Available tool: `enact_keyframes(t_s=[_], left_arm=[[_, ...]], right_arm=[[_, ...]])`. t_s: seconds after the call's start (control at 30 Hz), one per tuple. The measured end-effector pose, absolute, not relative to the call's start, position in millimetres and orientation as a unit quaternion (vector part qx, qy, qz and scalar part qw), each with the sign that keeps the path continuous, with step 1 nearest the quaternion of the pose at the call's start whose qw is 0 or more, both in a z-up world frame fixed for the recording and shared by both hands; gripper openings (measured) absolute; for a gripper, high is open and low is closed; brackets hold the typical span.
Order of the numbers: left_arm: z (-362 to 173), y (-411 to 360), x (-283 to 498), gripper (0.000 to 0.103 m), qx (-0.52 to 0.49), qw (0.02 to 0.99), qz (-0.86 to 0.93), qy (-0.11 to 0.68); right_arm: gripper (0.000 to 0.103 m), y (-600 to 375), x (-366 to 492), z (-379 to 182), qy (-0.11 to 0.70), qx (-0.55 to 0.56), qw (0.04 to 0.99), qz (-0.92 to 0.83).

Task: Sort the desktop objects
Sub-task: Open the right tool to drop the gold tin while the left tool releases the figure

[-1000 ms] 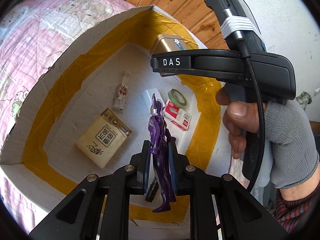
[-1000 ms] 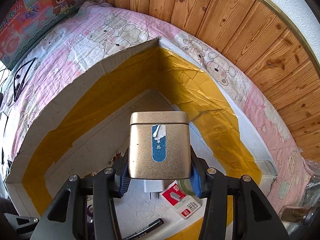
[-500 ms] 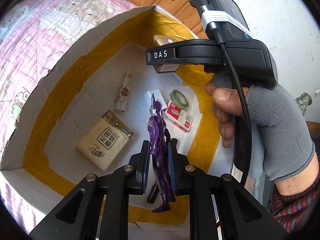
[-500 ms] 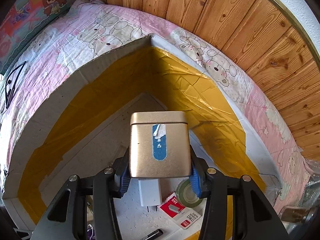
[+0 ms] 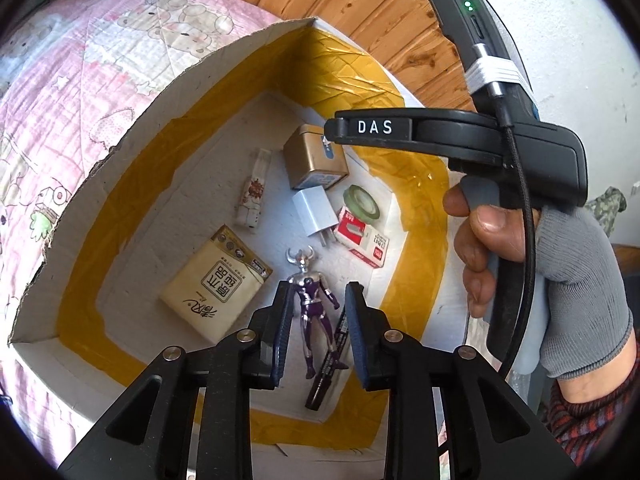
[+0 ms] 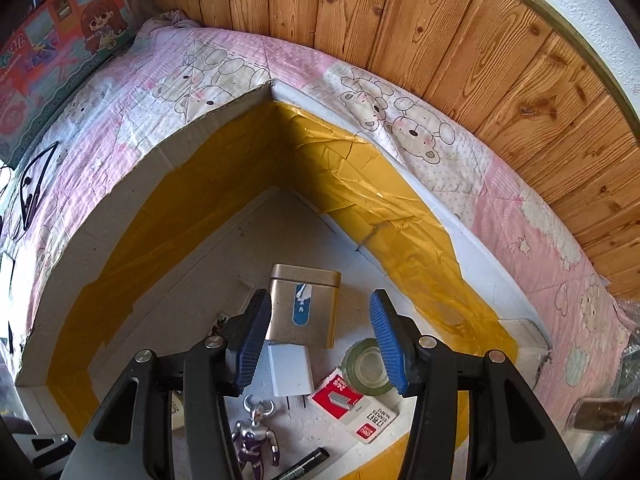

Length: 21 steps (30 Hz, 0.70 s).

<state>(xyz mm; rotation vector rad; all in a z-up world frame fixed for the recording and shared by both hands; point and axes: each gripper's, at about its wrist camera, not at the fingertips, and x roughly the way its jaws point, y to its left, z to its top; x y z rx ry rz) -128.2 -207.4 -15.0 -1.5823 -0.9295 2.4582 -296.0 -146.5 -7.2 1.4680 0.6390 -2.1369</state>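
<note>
Both tongs, left [image 5: 318,332] and right [image 6: 318,344], gape empty above the figure [image 5: 311,300] and gold tin [image 6: 304,306] lying in the box [image 6: 168,216], so we should lift straight up, clear of the walls.

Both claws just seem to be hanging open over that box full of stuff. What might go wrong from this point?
Things lie crowded. The left gripper is open around the purple figure, with the black marker right beside it, so lifting away carelessly might snag or nudge either. The right gripper hangs open over the gold tin, which touches the white charger; a bump might shove both toward the tape roll and staple box.
</note>
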Motion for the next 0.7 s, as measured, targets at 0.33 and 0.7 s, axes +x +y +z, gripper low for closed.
enact_keyframes(t_s=[0.33, 0.7], left_arm=[[-7.1, -196.8, -130.4, 0.028, -0.498, 0.023, 0.828, -0.255], [4.3, -190.3, -123.6, 0.028, -0.488, 0.027, 0.840, -0.236]], right_arm=[[0.053, -116.9, -252.4, 11.0, 0.215, 0.521, 0.264, -0.783], [0.053, -99.2, -227.2, 9.1, 0.241, 0.525, 0.270, -0.770]])
